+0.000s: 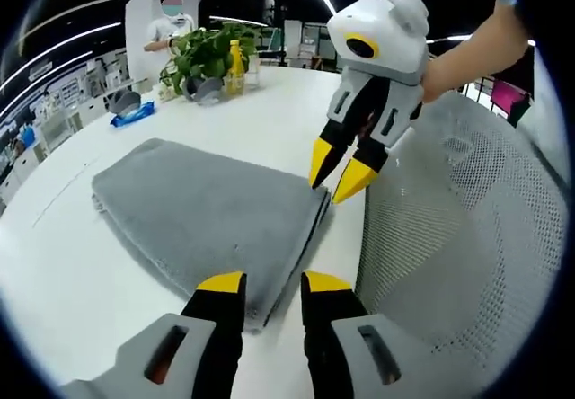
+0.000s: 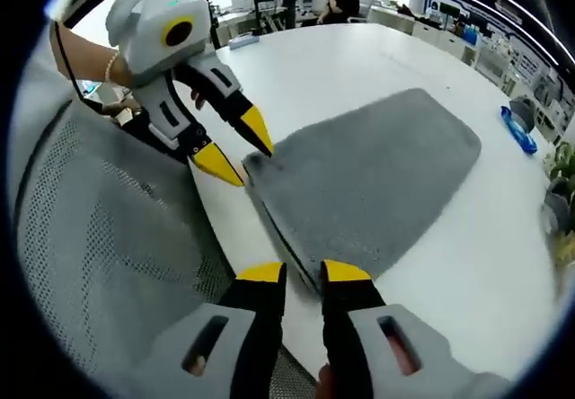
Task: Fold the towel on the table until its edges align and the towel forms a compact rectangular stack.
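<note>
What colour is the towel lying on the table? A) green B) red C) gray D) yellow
C: the towel is gray, folded over in layers on the white table, with both grippers' yellow-tipped jaws open near its edge.

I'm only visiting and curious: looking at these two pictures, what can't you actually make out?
- Towel: its near edge, in the left gripper view, lies behind the left gripper.
- Towel layers: in the right gripper view the right gripper hides the near corner, so the count is unclear.
- Yellow bottle beside the plant: label too small to read.
- Blue object: too small to identify.
</note>
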